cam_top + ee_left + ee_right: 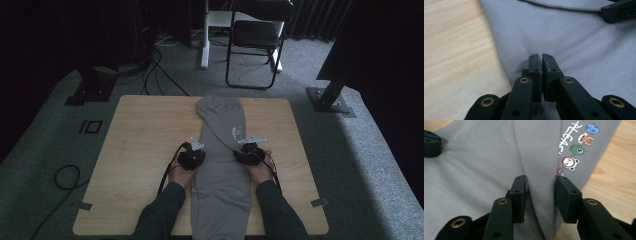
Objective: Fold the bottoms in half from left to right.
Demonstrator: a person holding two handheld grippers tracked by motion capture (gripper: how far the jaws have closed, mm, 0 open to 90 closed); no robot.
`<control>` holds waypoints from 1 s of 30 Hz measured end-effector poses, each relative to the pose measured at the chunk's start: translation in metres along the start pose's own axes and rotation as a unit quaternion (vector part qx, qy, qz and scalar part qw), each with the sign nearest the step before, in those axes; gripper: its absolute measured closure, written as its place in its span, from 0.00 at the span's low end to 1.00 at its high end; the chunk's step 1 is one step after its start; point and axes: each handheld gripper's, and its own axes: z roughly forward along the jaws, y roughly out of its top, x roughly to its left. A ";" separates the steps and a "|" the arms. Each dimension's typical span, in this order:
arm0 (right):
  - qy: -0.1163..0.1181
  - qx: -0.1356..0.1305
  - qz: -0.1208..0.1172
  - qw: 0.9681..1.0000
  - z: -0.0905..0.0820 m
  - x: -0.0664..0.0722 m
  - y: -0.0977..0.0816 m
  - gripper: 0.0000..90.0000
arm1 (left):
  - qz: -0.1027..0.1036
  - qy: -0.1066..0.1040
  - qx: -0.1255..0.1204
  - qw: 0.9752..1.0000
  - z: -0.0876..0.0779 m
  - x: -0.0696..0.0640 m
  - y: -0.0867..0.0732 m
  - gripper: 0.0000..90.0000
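Folding work on grey sweatpants (220,150), lying lengthwise down the middle of the wooden worktop (145,140), waistband end toward the bottom of the frame, cuffs toward the top centre. Small cartoon print (576,147) sits on the leg at right.

Left of the frame: left hand-held gripper (192,156) at the left edge of the pants, mid-length. In the left gripper view (541,60) the jaws are pressed together, almost no gap, with a thin bit of grey cloth apparently pinched between the pads right at the garment's edge. Bare wood is just beside it at left.

Right of the frame: right hand-held gripper (250,152) at the right edge of the pants, level with the other one. In the right gripper view (540,186) the jaws stand partly open, straddling a raised fold ridge of the cloth; the pads do not press it, so nothing is held yet on this side.

Risks, my read: 
- Left pinch looks shallow, only the edge layer; a lift could slip it out or pick up one layer only, leaving the lower layer on the worktop.
- Right jaws closing off-centre could miss the ridge or bunch it, giving a skewed fold.
- Lifting before the right side grips would drag the pants sideways and twist them.
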 end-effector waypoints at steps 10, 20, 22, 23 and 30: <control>0.022 0.009 -0.027 0.999 -0.027 0.021 -0.025 0.68 | 0.006 -0.030 -0.009 0.999 -0.031 -0.023 -0.033 0.96; 0.028 0.016 -0.071 0.997 -0.045 0.035 -0.029 0.65 | 0.013 -0.050 -0.031 0.998 -0.047 -0.028 -0.042 0.85; 0.029 0.013 -0.072 0.997 -0.044 0.035 -0.025 0.65 | 0.008 -0.040 -0.035 0.999 -0.042 -0.021 -0.035 0.85; 0.032 0.006 -0.076 0.997 -0.039 0.037 -0.015 0.66 | 0.008 -0.034 -0.032 0.999 -0.039 -0.019 -0.032 0.85; 0.047 0.006 -0.093 0.995 -0.004 0.054 0.019 0.67 | 0.023 -0.013 -0.014 1.000 -0.019 -0.015 -0.017 0.91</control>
